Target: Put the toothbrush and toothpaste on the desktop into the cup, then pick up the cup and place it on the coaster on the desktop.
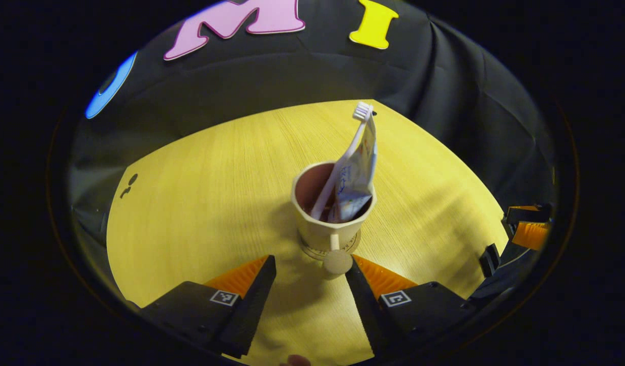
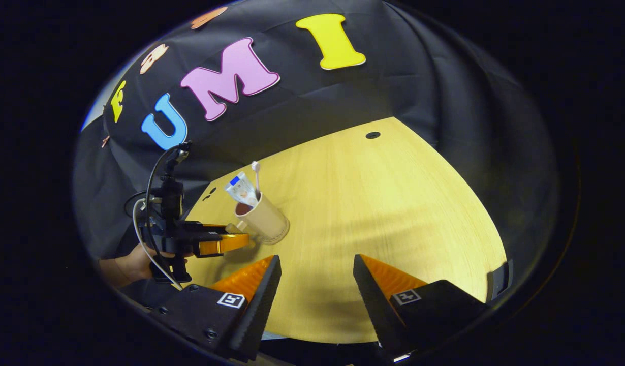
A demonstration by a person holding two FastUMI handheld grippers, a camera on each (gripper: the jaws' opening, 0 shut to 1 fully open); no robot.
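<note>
Left gripper point(image 1: 310, 267) spread wide, cup point(image 1: 333, 213) handle between fingers, untouched. Cup sat on coaster point(image 1: 355, 243), toothbrush point(image 1: 343, 157) and toothpaste point(image 1: 358, 173) inside. Right gripper point(image 2: 316, 267) spread, empty.

Left cam close on cup point(image 1: 333, 213); right cam farther, both see it.

Cup point(image 1: 333, 213) at 12 o'clock between spread fingers of left gripper point(image 1: 311, 264), handle nearest. Bare desktop point(image 1: 200, 203) from 9 to 11 o'clock. Right gripper point(image 1: 526, 229) blocks 3 o'clock edge.
</note>
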